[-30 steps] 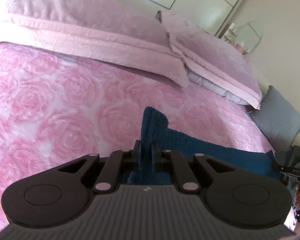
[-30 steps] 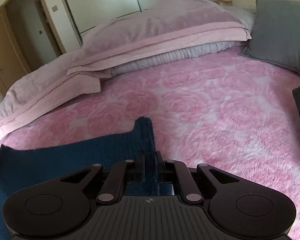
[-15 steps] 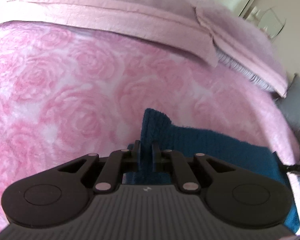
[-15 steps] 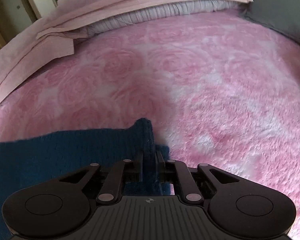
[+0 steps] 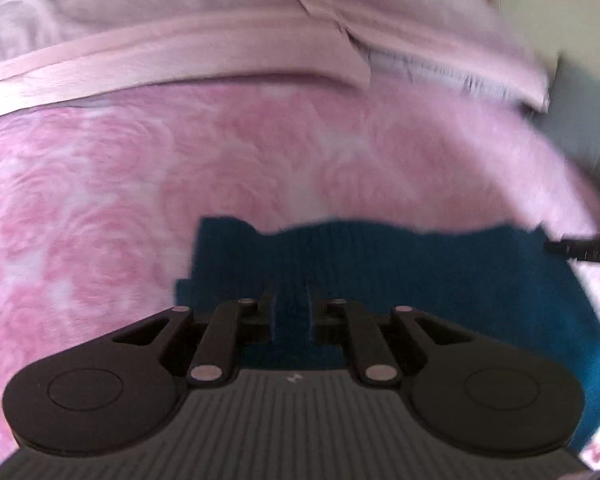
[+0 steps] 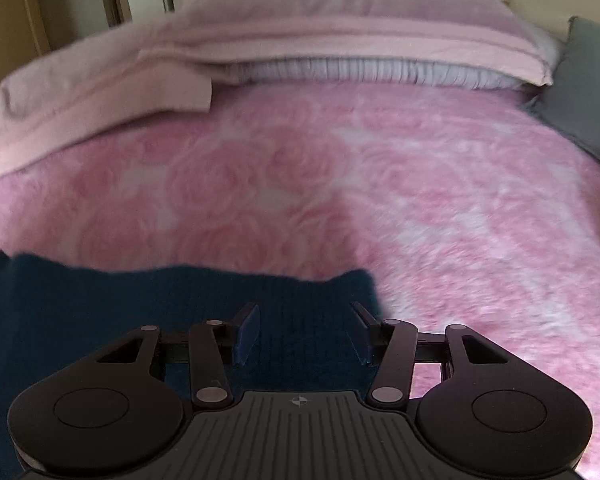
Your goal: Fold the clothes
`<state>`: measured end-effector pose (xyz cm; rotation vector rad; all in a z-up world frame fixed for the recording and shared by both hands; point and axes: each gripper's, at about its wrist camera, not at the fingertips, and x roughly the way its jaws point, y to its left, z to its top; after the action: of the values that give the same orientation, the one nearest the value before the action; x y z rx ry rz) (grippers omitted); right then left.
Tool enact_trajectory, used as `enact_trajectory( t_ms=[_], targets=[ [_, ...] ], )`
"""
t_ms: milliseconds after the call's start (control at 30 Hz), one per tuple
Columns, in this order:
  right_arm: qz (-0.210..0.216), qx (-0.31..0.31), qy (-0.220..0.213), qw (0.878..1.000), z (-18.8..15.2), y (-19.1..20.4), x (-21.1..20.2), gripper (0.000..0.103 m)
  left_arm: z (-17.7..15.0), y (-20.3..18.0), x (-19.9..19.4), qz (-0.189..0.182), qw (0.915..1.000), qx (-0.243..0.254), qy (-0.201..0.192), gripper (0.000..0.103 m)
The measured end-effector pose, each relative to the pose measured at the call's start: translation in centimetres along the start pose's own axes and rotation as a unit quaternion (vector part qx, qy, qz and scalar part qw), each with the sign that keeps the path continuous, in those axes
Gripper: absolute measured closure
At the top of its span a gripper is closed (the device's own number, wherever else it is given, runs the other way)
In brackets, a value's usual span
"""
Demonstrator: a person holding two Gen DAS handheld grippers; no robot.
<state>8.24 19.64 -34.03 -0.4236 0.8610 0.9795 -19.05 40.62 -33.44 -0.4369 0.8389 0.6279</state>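
Note:
A dark blue knitted garment point(image 5: 400, 264) lies spread flat on the pink rose-patterned bedspread point(image 5: 180, 184). In the left wrist view my left gripper point(image 5: 291, 304) is shut on a fold of the garment near its left corner, low over the bed. In the right wrist view the same blue garment point(image 6: 120, 304) stretches off to the left. My right gripper point(image 6: 304, 328) stands open over the garment's right corner, and the cloth lies loose between and under its fingers. A dark, blurred gripper part point(image 5: 580, 250) pokes in at the garment's far right edge.
Pale pink pillows point(image 5: 220, 40) and a ribbed lilac pillow point(image 6: 360, 70) line the head of the bed. A grey cushion point(image 6: 588, 88) leans at the right. Wardrobe doors and a wooden door point(image 6: 4, 20) stand behind. Bare bedspread point(image 6: 440, 184) stretches beyond the garment.
Both grippers came down and laid the blue garment flat on the bed. My right gripper has opened and let go of its corner. The left still pinches its fold.

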Motion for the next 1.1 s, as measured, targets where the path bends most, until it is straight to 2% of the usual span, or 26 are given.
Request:
enact_trajectory(
  t_ms=[67, 133, 267, 367, 467, 533, 633, 767, 900, 967, 1033, 1100],
  targets=[
    [-0.009, -0.01, -0.001, 1.0, -0.7, -0.2, 1.5, 0.051, -0.5, 1.1, 1.7, 0.012, 0.9997, -0.02, -0.002, 0.095],
    [-0.014, -0.009, 0.0, 1.0, -0.4, -0.2, 1.4, 0.052, -0.8, 0.8, 0.2, 0.006, 0.9996, -0.025, -0.011, 0.1],
    [-0.01, -0.001, -0.034, 0.999, 0.1, 0.4, -3.3, 0.051, -1.5, 0.0, -3.5, -0.009, 0.9991, -0.028, -0.03, 0.1],
    [0.031, -0.005, -0.035, 0.999, -1.4, 1.8, -6.8, 0.051, -2.0, -0.7, -6.3, -0.02, 0.9983, -0.031, -0.044, 0.1],
    [0.081, -0.038, -0.015, 0.996, -4.5, 4.8, -8.3, 0.052, -4.7, -3.7, -7.2, -0.046, 0.9981, 0.012, -0.039, 0.1],
    [0.087, -0.08, -0.008, 0.993, -6.6, 6.7, -8.0, 0.052, -6.9, -5.9, -6.6, -0.056, 0.9961, 0.06, -0.032, 0.1],
    [0.061, -0.131, -0.033, 0.989, -9.3, 7.0, -7.6, 0.051, -9.8, -6.5, -5.4, 0.011, 0.9888, 0.143, -0.041, 0.1],
    [0.04, -0.105, -0.036, 0.993, -10.1, 2.5, -8.3, 0.051, -10.4, -2.1, -6.8, 0.032, 0.9922, 0.108, -0.054, 0.1],
    [0.012, -0.109, -0.024, 0.994, -9.6, 1.8, -9.3, 0.052, -9.7, -2.1, -8.5, 0.031, 0.9944, 0.084, -0.055, 0.1],
    [-0.002, -0.091, -0.027, 0.996, -9.0, 2.1, -10.1, 0.052, -9.3, -2.2, -9.3, 0.029, 0.9954, 0.073, -0.055, 0.101],
    [0.022, -0.063, -0.051, 0.996, -8.7, 2.9, -10.9, 0.052, -10.0, -2.3, -8.9, 0.031, 0.9941, 0.081, -0.066, 0.1],
    [0.049, -0.068, -0.062, 0.995, -8.9, 4.1, -10.8, 0.052, -10.8, -2.5, -8.4, 0.032, 0.9922, 0.091, -0.078, 0.099]
  ],
)
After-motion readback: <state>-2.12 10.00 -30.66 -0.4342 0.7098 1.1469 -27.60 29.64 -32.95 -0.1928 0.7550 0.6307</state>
